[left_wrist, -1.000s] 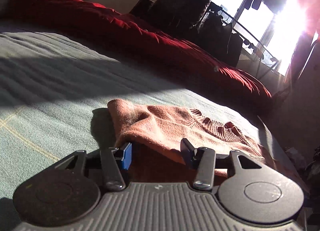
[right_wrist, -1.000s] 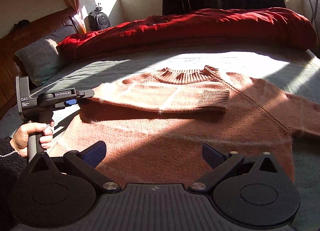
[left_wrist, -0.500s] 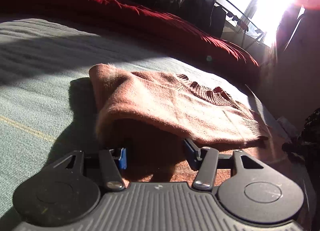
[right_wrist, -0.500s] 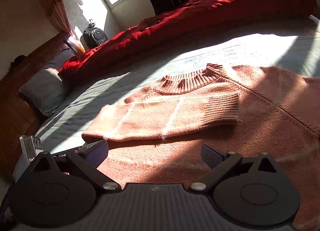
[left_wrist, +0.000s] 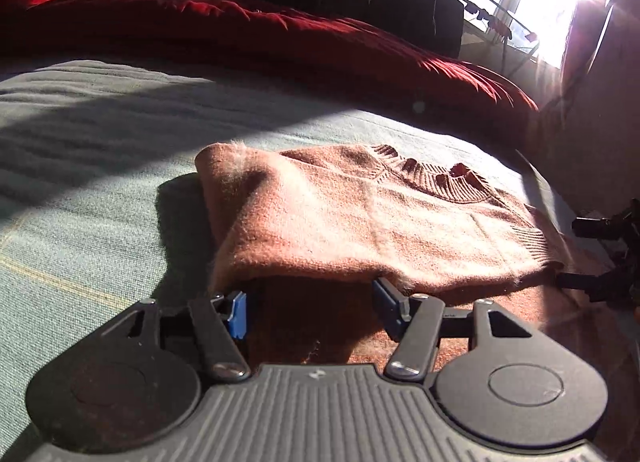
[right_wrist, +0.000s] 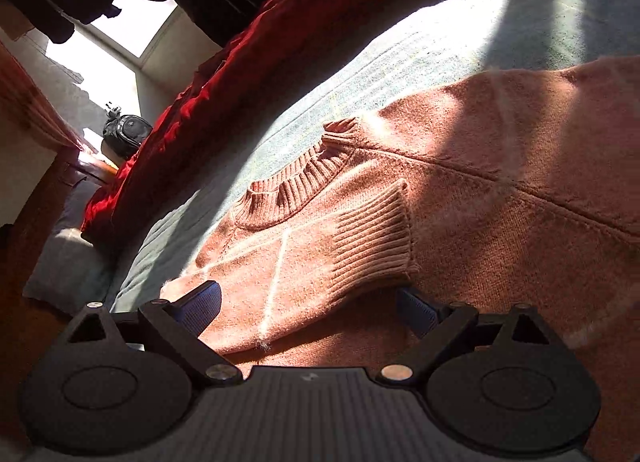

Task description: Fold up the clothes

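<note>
So the pinkish-brown sweater [left_wrist: 360, 222] is laid out flat on the bed [left_wrist: 80, 190], on a grey-green bedspread, and one sleeve [right_wrist: 304, 262] is already folded across the chest, its ribbed cuff [right_wrist: 372, 238] ending just below the ribbed collar [right_wrist: 296, 186]

The left gripper [left_wrist: 310, 308] is held low, right at the sweater's side edge, with its blue-padded jaws spread apart and nothing caught between them. The folded sleeve's lower edge is seen directly ahead of the fingertips, pretty much touching the right-hand pad, and the body of the sweater is seen underneath and between the jaws. Off to its right a bit of the other tool can be made out at the frame edge

The right gripper [right_wrist: 308, 302] is also spread wide and empty, tilted a fair bit, and parked over the sweater's front. The folded sleeve is seen straight ahead between the jaws, the cuff sitting just in front of the right-hand pad. Whether the pads are actually touching the knit can't be told

Beyond the sweater, further ahead of both grippers, a red duvet [left_wrist: 280, 42] is bunched along the far side of the bed, and a black backpack [right_wrist: 126, 136] is seen way off to the left of the right gripper by the window
</note>
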The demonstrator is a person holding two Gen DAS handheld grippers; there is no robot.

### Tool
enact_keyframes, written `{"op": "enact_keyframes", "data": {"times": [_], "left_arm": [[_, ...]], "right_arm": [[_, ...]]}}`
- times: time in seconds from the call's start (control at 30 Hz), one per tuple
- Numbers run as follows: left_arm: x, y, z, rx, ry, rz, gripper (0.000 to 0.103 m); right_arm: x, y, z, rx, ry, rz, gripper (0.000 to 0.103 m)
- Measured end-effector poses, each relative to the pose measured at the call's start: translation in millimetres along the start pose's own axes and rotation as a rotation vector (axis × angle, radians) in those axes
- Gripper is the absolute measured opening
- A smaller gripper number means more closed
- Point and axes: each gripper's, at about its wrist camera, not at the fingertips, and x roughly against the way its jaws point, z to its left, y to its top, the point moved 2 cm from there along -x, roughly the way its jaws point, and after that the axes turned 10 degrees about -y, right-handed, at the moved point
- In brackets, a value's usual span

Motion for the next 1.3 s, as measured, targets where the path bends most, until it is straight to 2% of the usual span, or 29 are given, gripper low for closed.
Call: {"op": "enact_keyframes", "data": {"times": [0.1, 0.23, 0.27, 0.3, 0.33, 0.4, 0.43, 0.5, 0.77, 0.83, 0.9, 0.93, 1.03, 1.1, 1.17, 1.2, 1.23, 1.3], "left_arm": [[1, 1, -3, -0.017, 0.005, 0.009, 0.061], [3, 3, 1, -0.032, -0.040, -0.001, 0.061], [3, 2, 3, -0.031, -0.054, -0.006, 0.061], [4, 1, 5, -0.031, -0.069, -0.011, 0.061], [4, 1, 8, -0.031, -0.083, -0.016, 0.061], [3, -3, 10, -0.035, -0.100, -0.024, 0.063], [3, -4, 11, -0.041, -0.103, -0.027, 0.063], [2, -8, 8, -0.076, -0.106, -0.035, 0.064], [17, -10, 6, -0.076, -0.155, -0.055, 0.064], [18, -10, 6, -0.078, -0.165, -0.053, 0.064], [20, -9, 7, -0.074, -0.178, -0.057, 0.064], [22, -9, 7, -0.071, -0.186, -0.059, 0.064], [32, -7, 8, -0.055, -0.250, -0.074, 0.064], [41, -6, 0, -0.096, -0.295, -0.093, 0.065], [53, 1, -7, -0.123, -0.308, -0.137, 0.068], [58, 5, -9, -0.129, -0.312, -0.160, 0.076], [57, 13, -7, -0.102, -0.308, -0.162, 0.079], [41, 25, -1, -0.061, -0.290, -0.110, 0.079]], "right_arm": [[-10, 2, -5, -0.032, 0.008, -0.001, 0.097], [-28, 15, 1, -0.022, 0.031, -0.036, 0.097], [-32, 18, 2, -0.010, 0.029, -0.046, 0.094], [-35, 21, 4, 0.013, 0.020, -0.053, 0.082], [-38, 23, 5, 0.036, 0.011, -0.060, 0.075], [-42, 25, 8, 0.097, -0.037, -0.062, 0.047], [-41, 25, 9, 0.125, -0.061, -0.065, 0.042], [-37, 25, 12, 0.180, -0.104, -0.072, 0.013], [-6, 34, 34, 0.316, -0.230, -0.187, 0.012], [-13, 37, 26, 0.325, -0.281, -0.163, 0.014], [-28, 33, 17, 0.341, -0.346, -0.096, 0.015], [-32, 31, 14, 0.351, -0.368, -0.078, 0.017], [-21, 29, 19, 0.362, -0.413, -0.102, 0.029], [-8, 31, 29, 0.387, -0.460, -0.131, 0.033], [8, 30, 44, 0.445, -0.459, -0.175, 0.033], [13, 29, 53, 0.469, -0.446, -0.189, 0.033], [16, 29, 62, 0.486, -0.422, -0.191, 0.033], [21, 27, 80, 0.519, -0.375, -0.195, 0.033]]}}
